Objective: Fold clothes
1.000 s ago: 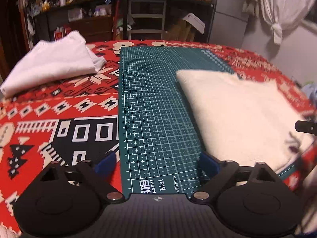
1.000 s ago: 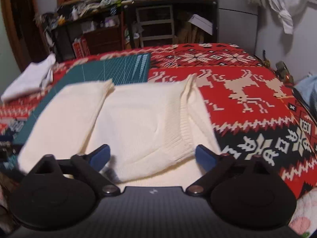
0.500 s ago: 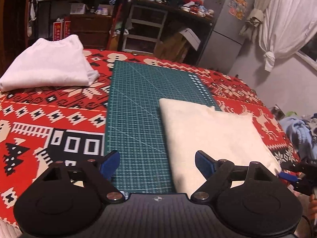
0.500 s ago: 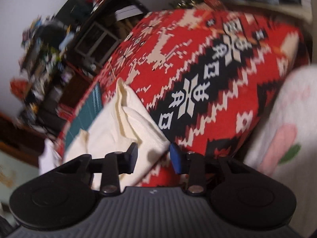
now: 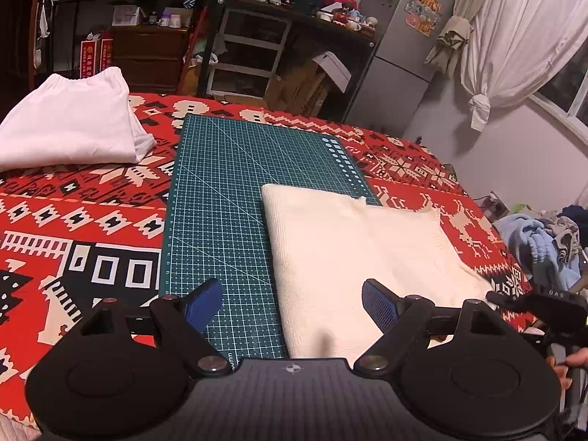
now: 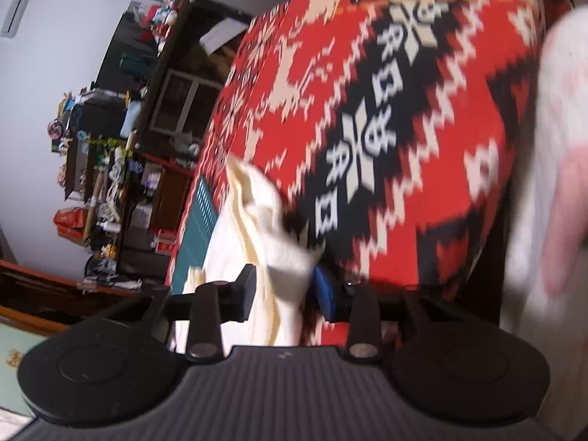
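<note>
Left wrist view showed the left tongs (image 5: pixel 292 303) wide open and empty, raised higher than before; the cream knitted sweater (image 5: pixel 364 253) lay lower right on the green cutting mat (image 5: pixel 220 198). Right tongs (image 6: pixel 283 292), rolled sideways since, had narrowed around the sweater's corner.

Green cutting mat (image 5: pixel 235 198) is the reference. It lies on a red patterned blanket (image 5: pixel 84 213) with white and black motifs, which surrounds it on all sides. Behind the mat: dark cluttered shelving (image 5: pixel 147 11), white drawer unit (image 5: pixel 250 55), cardboard boxes (image 5: pixel 305 84). Behind and right of the mat: grey fridge (image 5: pixel 411 36) with magnets, then a knotted white curtain (image 5: pixel 514 36) by a window. Far right of the mat, off the blanket's edge: heap of blue fabric (image 5: pixel 533 242).
</note>
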The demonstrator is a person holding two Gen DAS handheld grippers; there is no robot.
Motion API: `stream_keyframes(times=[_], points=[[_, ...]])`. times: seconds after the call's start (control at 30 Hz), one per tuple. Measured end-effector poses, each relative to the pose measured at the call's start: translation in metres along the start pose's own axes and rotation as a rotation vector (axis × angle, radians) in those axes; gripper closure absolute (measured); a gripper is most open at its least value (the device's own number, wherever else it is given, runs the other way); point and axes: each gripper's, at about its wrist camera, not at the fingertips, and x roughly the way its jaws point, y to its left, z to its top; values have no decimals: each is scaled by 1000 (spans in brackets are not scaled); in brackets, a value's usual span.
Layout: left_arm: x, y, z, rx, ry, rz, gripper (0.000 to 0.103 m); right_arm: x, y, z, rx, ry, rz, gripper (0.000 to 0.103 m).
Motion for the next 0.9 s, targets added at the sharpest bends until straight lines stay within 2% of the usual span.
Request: stream_keyframes(times=[0.1, 0.27, 0.33, 0.4, 0.47, 0.53, 0.63, 0.73, 0.83, 0.9], points=[[1, -1, -1, -1, 4, -3, 21, 8, 6, -8, -39, 21, 6, 63], [2, 1, -4, -8, 18, -13, 21, 16, 7, 0, -49, -72, -3, 63], [5, 5, -5, -30, 34, -29, 22, 17, 9, 4, -64, -118, -17, 67], [8, 9, -6, -53, 50, -45, 32, 19, 13, 5, -96, -132, -23, 88], [11, 13, -7, -77, 69, -60, 48, 21, 19, 5, -137, -123, -22, 92], [14, 20, -10, -111, 93, -72, 56, 22, 32, 3, -203, -118, -14, 93], [15, 28, -15, -149, 112, -75, 60, 17, 56, -1, -283, -112, 19, 93], [15, 36, -18, -183, 117, -78, 61, 7, 83, -3, -352, -91, 88, 94], [12, 44, -22, -224, 111, -83, 61, -3, 126, -26, -535, -54, 159, 94], [9, 52, -24, -255, 102, -83, 61, 2, 159, -51, -676, 6, 215, 94]])
